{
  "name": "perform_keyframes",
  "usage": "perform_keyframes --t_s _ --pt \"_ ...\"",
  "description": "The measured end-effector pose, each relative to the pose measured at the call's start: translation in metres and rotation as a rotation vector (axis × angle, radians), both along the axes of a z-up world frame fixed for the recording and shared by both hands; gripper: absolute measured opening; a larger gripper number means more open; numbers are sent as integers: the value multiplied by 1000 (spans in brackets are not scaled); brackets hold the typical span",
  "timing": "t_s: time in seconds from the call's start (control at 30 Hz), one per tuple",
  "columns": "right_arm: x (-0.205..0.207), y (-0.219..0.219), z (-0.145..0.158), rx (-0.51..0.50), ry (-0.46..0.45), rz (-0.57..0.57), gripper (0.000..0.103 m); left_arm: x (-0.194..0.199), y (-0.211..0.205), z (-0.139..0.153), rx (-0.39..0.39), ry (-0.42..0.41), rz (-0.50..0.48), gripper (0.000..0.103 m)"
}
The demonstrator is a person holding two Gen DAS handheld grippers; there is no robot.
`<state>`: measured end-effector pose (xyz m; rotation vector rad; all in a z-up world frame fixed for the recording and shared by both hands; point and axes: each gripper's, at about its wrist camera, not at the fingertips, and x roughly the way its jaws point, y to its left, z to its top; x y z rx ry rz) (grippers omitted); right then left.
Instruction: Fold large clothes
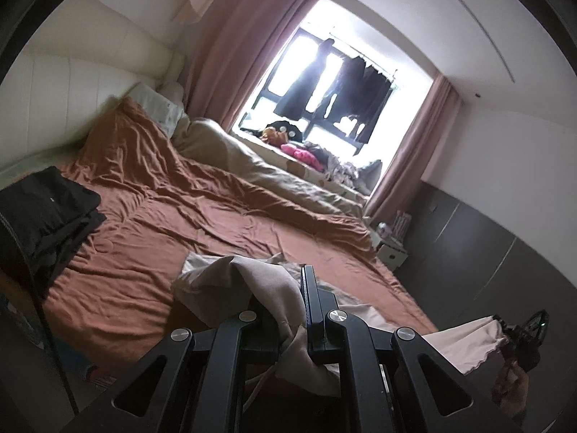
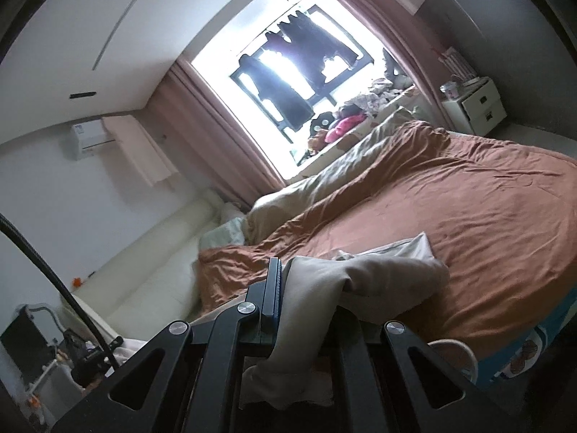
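Garment: a large beige cloth [image 1: 252, 285], held up above the near edge of the bed — one bunched end in each gripper, the middle sagging toward the bedspread.
Left gripper: [image 1: 288, 310] closed on the beige cloth; fabric spills over the left finger and hangs down between the two, the right finger's pad pressed against it.
Right gripper: [image 2: 306, 288] closed on the beige cloth; the left finger stands bare beside the bunch, the right finger is buried under the fabric.
Far end, left wrist view: a paler stretch of the cloth runs right to the other gripper [image 1: 523, 335], seen small at the frame edge.
Bed: rust-orange bedspread [image 2: 468, 209], wrinkled, covering most of the mattress.
Duvet: a tan roll [image 2: 324, 176] lies along the window side of the bed.
Dark pile: black folded clothes [image 1: 47, 209] stacked on the bed's left edge, well apart from the cloth.
Pillow: pale, at the head of the bed [image 1: 158, 104].
Window: bright, dark clothes [image 1: 346, 90] hanging in it; pink curtains [image 1: 238, 47] on both sides.
Nightstand: white, two drawers [image 2: 476, 108] — beyond the bed's far corner.
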<state>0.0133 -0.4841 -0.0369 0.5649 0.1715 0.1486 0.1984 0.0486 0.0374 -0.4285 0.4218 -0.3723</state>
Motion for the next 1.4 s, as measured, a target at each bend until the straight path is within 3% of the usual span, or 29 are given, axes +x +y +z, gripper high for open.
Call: perform_keyframes --t_s 0.27,0.47,0.9,1.17,1.33,1.4 --pt "48 -5 -22 5 70 -45 3 42 -6 -34 40 71 9 10" --pt "99 -4 -11 -18 109 -70 3 93 -9 -54 51 119 20 10" --pt "214 8 19 -34 189 -186 3 219 -29 -59 102 154 36 10" --pt "284 19 2 -71 322 -234 3 298 -41 -104 134 254 31 10" --pt "325 34 -6 -159 391 -250 5 334 -47 -143 156 346 41 11" --pt "340 40 -12 -181 422 -239 7 346 -52 -158 166 376 22 17"
